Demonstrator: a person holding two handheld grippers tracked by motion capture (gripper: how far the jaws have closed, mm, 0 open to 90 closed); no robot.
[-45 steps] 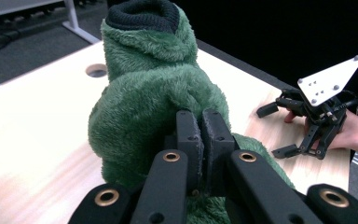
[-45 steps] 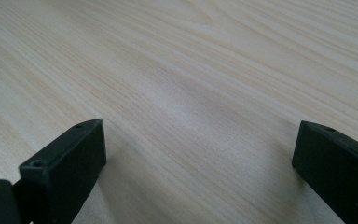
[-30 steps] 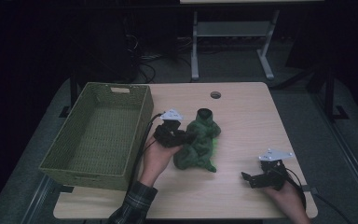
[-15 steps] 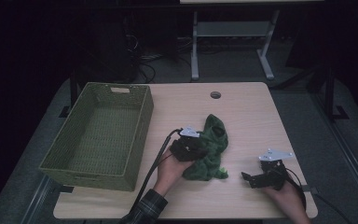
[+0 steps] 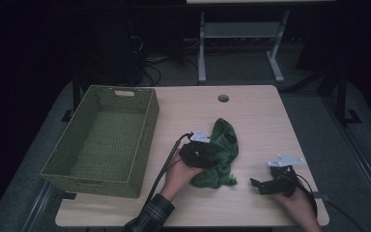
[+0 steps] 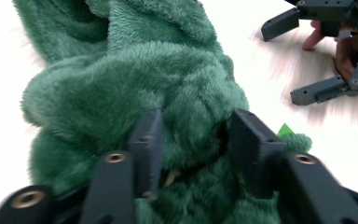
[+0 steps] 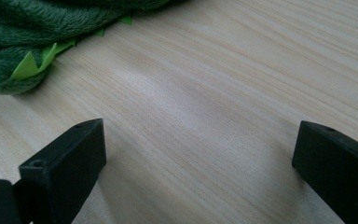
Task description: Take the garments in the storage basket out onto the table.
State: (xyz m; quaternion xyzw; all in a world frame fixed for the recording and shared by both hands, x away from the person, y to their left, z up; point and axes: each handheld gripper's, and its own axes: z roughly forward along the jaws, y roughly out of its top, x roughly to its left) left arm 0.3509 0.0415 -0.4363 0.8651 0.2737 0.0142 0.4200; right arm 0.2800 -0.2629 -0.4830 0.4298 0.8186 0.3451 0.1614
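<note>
Pale wood of the table (image 5: 251,111) runs bare along its near edge, where the right gripper (image 5: 265,185) rests low with its jaws wide apart and nothing between them. Just beyond, the left gripper (image 5: 200,154) sits on the green plush toy (image 5: 220,154), which lies crumpled near the table's middle. Its jaws have just been opening; the fur bulges between them, and I cannot tell whether the pads press it. Judging by this, the toy is set down on the wood, not yet in the green wicker basket (image 5: 101,181) at the left, which looks empty. Open tabletop lies between toy and basket wall; the far side, by the cable hole (image 5: 223,98), is free too.
</note>
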